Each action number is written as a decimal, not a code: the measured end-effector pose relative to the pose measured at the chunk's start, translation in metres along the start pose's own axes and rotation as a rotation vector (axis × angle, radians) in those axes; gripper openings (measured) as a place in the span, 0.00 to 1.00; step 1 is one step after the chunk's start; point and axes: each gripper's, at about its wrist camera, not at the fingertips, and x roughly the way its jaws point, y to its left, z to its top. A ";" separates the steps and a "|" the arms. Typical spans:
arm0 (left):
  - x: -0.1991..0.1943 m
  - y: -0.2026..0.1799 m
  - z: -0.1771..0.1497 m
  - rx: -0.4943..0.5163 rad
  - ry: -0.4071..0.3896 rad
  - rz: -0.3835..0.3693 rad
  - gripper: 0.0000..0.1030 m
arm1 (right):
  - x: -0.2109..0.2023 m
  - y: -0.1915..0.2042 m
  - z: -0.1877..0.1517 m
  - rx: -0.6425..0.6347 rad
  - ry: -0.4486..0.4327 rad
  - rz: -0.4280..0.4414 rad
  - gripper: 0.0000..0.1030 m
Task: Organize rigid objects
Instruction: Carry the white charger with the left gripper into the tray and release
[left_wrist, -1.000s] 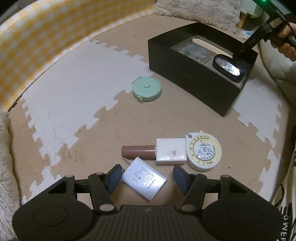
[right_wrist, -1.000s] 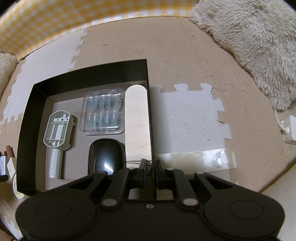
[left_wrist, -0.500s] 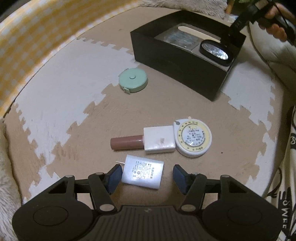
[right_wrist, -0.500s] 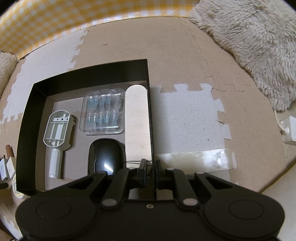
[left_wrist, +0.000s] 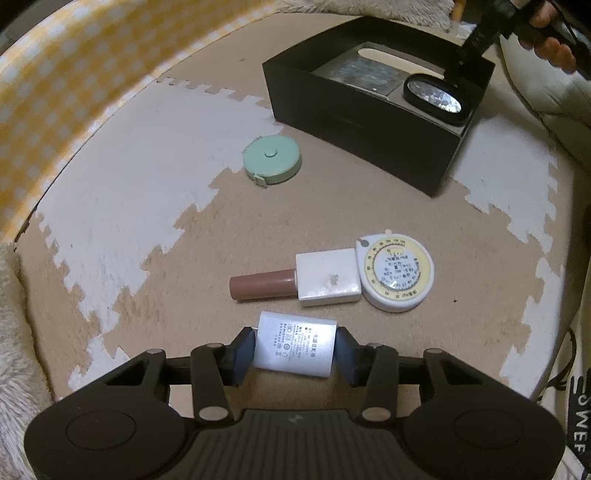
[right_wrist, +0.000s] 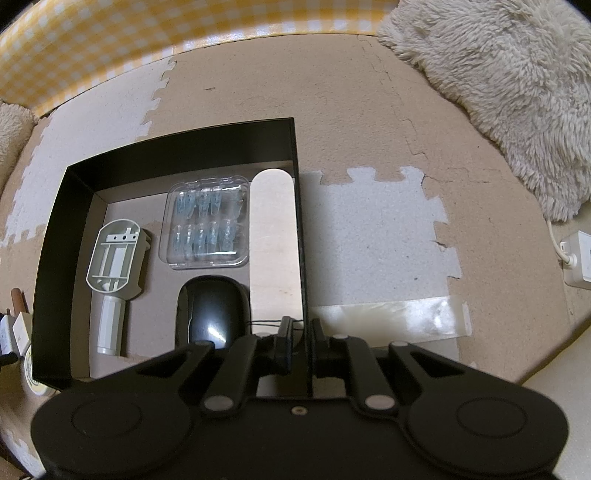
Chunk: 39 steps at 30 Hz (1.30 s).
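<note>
Between the pads of the left claw, on the foam floor mat, lies a white power adapter; the jaws are closing and both pads sit against its short ends. Just beyond it lie one brown tube, one white block touching it end on, and one white round tape measure against the block. One green round tape measure sits apart, nearer the black box. The right claw is nearly closed, pinching the box's right wall. Inside the box: one black mouse, one clear blister pack, one wooden stick, one grey plastic part.
</note>
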 end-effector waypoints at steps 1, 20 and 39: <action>-0.001 0.001 0.000 -0.007 -0.007 -0.003 0.46 | 0.000 0.000 0.000 0.000 0.000 0.000 0.11; -0.052 0.003 0.031 -0.056 -0.267 0.071 0.46 | 0.000 0.000 0.000 -0.002 0.000 -0.001 0.11; -0.003 -0.102 0.173 0.442 -0.248 -0.107 0.46 | 0.000 0.001 0.000 0.002 0.000 0.002 0.11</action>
